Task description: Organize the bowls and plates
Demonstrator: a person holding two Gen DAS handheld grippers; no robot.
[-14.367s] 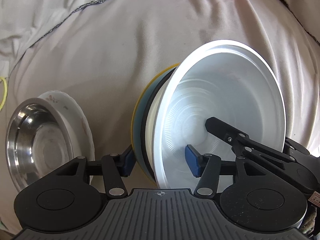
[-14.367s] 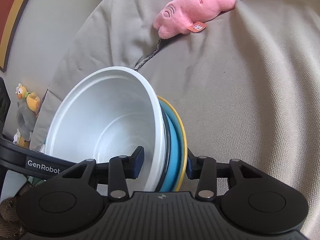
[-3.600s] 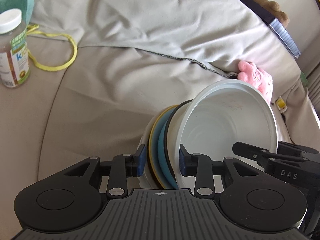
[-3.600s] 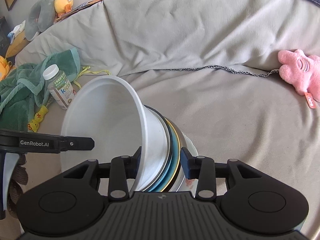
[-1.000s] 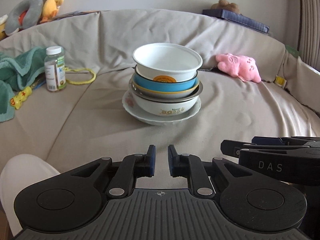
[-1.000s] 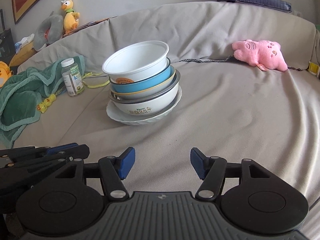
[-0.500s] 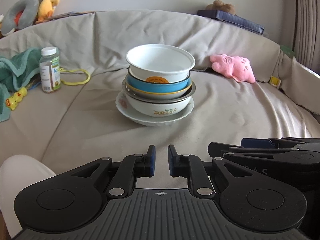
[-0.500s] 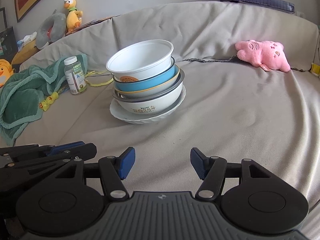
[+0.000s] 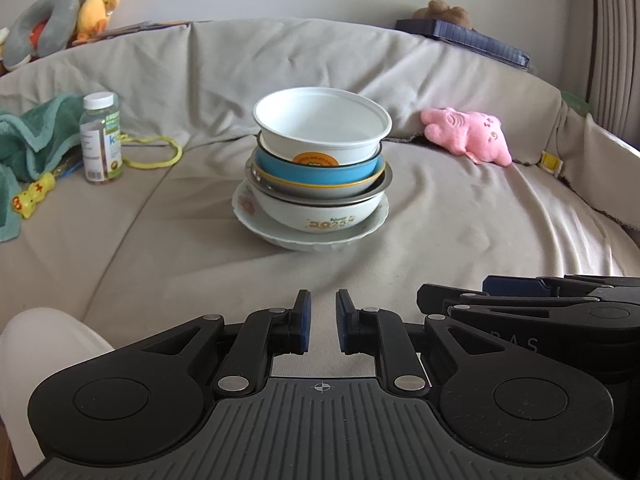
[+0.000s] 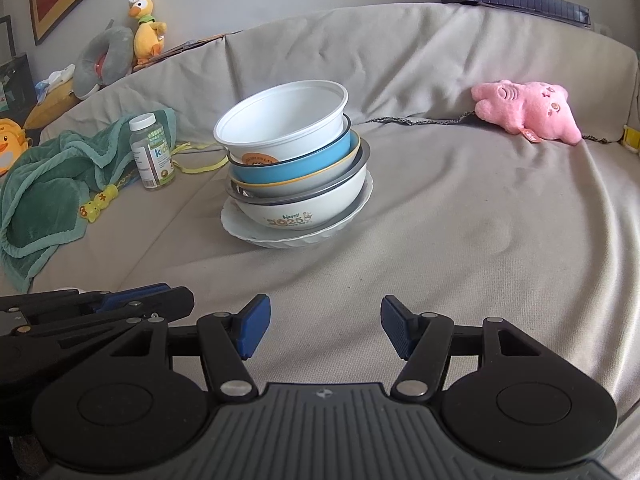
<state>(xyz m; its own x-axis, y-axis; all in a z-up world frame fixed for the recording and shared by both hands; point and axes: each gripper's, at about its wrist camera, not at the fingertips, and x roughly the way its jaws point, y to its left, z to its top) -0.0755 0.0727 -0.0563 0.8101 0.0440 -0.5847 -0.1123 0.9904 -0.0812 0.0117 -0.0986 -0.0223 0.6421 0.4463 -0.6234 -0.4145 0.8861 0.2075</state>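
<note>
Stack of bowls (image 9: 318, 168): on a white plate (image 9: 256, 216) on the sofa (image 9: 460, 208), ahead of both grippers, well apart.
Left gripper (image 9: 322, 326): pressed nearly together, empty.
Right gripper (image 10: 325, 328): spread, empty.

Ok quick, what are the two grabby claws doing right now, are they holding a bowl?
Left gripper: jaws shut, holding nothing.
Right gripper: jaws open, holding nothing.
The stack of bowls sits untouched on the sofa.
</note>
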